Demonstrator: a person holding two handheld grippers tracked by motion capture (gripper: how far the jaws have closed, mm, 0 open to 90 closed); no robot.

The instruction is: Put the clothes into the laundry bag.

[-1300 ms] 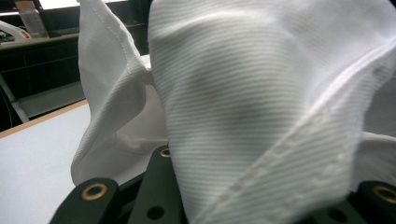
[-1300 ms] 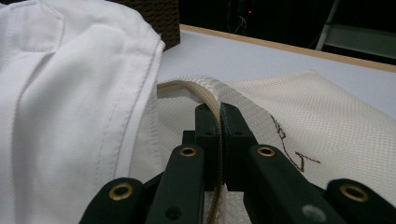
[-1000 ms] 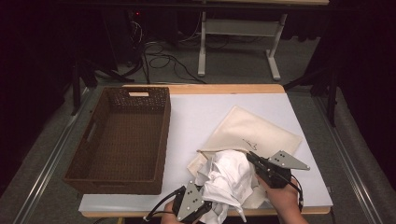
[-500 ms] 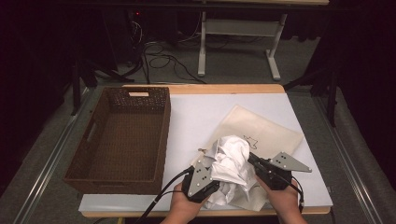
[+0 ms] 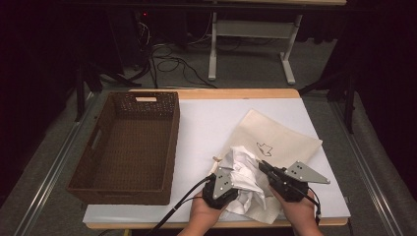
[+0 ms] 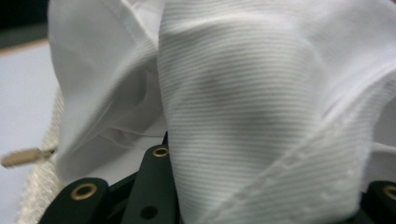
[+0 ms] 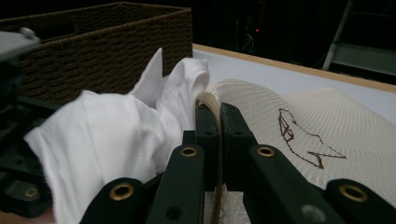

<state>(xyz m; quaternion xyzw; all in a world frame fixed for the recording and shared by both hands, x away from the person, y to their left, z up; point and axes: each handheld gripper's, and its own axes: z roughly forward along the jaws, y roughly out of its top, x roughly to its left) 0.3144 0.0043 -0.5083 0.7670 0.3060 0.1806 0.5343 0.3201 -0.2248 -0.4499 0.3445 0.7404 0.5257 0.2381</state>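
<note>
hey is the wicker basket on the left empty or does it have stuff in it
Empty. The high view looks straight into the brown wicker basket and shows only its bare woven bottom; the white cloth is outside it.

Basket (image 5: 128, 142) sat on the table's (image 5: 206, 123) left, bag (image 5: 280, 140) lay at right, crumpled cloth (image 5: 243, 172) on the bag's near end, between both grippers.

One wicker basket (image 5: 125, 147), one cream bag (image 5: 280, 142), one white garment (image 5: 246, 172)

left gripper (image 5: 225, 178) clamped, right gripper (image 7: 218, 122) clamped
</note>
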